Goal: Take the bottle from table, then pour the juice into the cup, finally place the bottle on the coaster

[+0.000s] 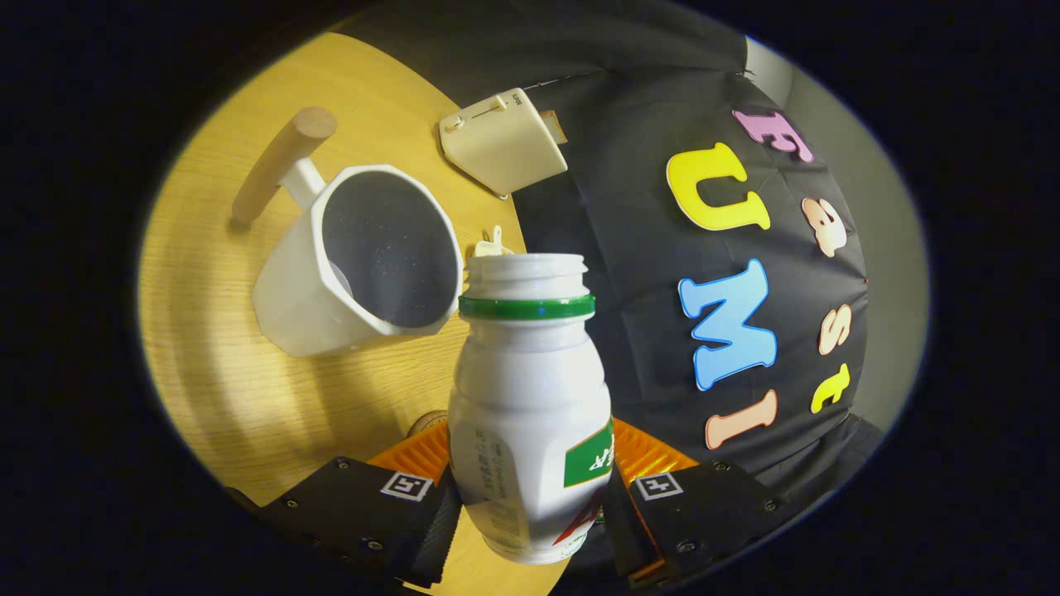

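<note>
While the gripper [530, 497] clamps the uncapped white plastic bottle with a green neck ring [530, 414] from both sides, white faceted cup [356, 265] just beyond, mid wooden tabletop [215, 348].

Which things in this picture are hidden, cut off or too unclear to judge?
- Gripper view: the liquid level in the bottle cannot be read; its white wall is opaque.
- The cup bottom lies in shadow, so any juice there is unclear.
- A small white object beyond the bottle neck is partly hidden by it.
- The round thing on the table is mostly covered by the bottle and fingers.
</note>
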Available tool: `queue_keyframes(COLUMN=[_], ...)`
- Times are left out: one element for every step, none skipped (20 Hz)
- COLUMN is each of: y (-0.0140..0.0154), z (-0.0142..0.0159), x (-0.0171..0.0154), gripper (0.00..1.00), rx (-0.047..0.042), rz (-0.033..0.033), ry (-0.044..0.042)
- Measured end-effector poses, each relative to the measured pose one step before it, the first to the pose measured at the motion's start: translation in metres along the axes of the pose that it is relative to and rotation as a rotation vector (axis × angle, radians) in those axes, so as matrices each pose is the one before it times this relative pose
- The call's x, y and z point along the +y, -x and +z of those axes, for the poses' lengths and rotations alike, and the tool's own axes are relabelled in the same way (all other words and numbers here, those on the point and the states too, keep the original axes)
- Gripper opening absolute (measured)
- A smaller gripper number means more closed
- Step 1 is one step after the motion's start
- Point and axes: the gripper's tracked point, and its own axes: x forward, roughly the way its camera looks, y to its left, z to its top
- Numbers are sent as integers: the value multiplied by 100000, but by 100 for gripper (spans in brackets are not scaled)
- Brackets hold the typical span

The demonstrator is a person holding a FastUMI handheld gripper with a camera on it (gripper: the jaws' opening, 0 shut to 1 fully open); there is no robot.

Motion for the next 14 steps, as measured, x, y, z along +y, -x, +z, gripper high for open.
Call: queue_keyframes(y=[-32,-42,-79,4,-64,87,-8,83,5,61,-41,29,13,-27], z=[32,-39,-197,-267,-94,24,94,170,140,206,130,53,21,-2], x=[-70,-43,-36,-129,-186,-178,-62,-57,-131,-157,-40,-72,-11,-89], gripper=[74,74,74,74,74,74,74,74,74,74,74,74,74,74], rx=[266,353,697,841,522,31,59,-202,-75,-90,0,110,-9,151], rz=[-329,11,-9,-199,-215,-234,-274,-3,-331,-268,-11,-144,-53,-7], ry=[1876,1492,1731,1827,1788,1316,850,784,671,900,1109,994,1127,1119])
